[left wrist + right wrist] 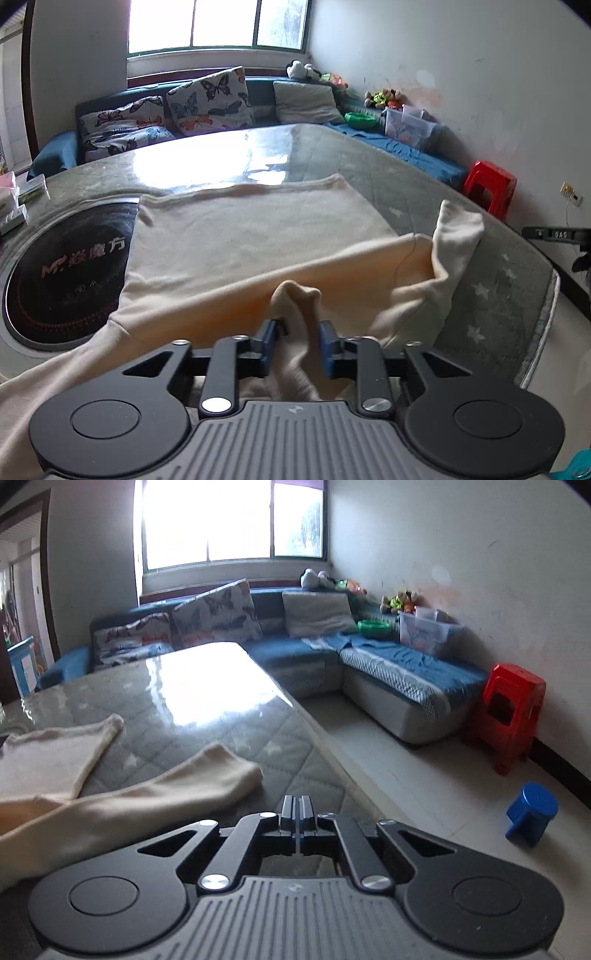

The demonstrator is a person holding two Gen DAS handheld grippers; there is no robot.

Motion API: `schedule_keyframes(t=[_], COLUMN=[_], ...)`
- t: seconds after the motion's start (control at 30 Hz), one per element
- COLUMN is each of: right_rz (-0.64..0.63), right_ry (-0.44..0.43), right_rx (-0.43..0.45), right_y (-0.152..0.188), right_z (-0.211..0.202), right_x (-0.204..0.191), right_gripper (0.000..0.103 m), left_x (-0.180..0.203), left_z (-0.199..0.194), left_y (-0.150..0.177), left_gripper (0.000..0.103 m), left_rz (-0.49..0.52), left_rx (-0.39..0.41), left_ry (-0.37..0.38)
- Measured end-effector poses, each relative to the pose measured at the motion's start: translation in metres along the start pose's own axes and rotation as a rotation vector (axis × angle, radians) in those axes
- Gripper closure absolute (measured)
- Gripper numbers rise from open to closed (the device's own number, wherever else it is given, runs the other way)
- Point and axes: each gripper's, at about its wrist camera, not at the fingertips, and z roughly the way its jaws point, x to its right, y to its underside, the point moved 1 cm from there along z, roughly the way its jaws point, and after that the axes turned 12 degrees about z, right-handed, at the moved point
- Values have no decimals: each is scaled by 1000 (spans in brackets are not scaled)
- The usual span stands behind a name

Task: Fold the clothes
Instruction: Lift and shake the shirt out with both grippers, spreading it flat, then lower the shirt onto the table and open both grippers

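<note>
Table [498, 295] with a grey quilted cover
A cream sweater [240, 240] lies spread beside a black round hotplate [66, 273].

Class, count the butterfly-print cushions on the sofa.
2. One butterfly cushion stands upright against the sofa back; the second butterfly cushion lies lower to its left. Others may be hidden behind the table.

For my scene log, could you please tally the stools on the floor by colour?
Red stool: 1
Blue stool: 1
Total: 2
</note>
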Motion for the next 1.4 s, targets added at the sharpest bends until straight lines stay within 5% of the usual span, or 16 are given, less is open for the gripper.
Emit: schedule_keyframes(t=[0.13,0.2,0.5,0.77,1.03,1.2,1.4], right_rz=[-62,-94,-234,-566,-686,-721,-749], right_ry=[-91,-137,-341,-697,-690,-650,-678], right_rx=[-28,-42,-106,-245,-311,-288,-354], right_y=[2,3,8,56,98,104,110], right_z=[2,2,5,-35,-41,-49,-61], right_x=[-27,-40,-101,-197,-238,-228,-213], right_gripper=[91,79,71,63,66,97,100], left_x=[3,4,9,6,5,7,11], left_z=[-7,-14,-49,-64,-65,-70,-68], left_y=[4,7,28,36,41,44,56], left_gripper=[100,100,100,100,100,100,100], left_rz=[15,23,70,50,41,53,80], left_rx=[12,24,13,37,44,53,8], left_ry=[-13,-15,-11,-42,-35,-16,19])
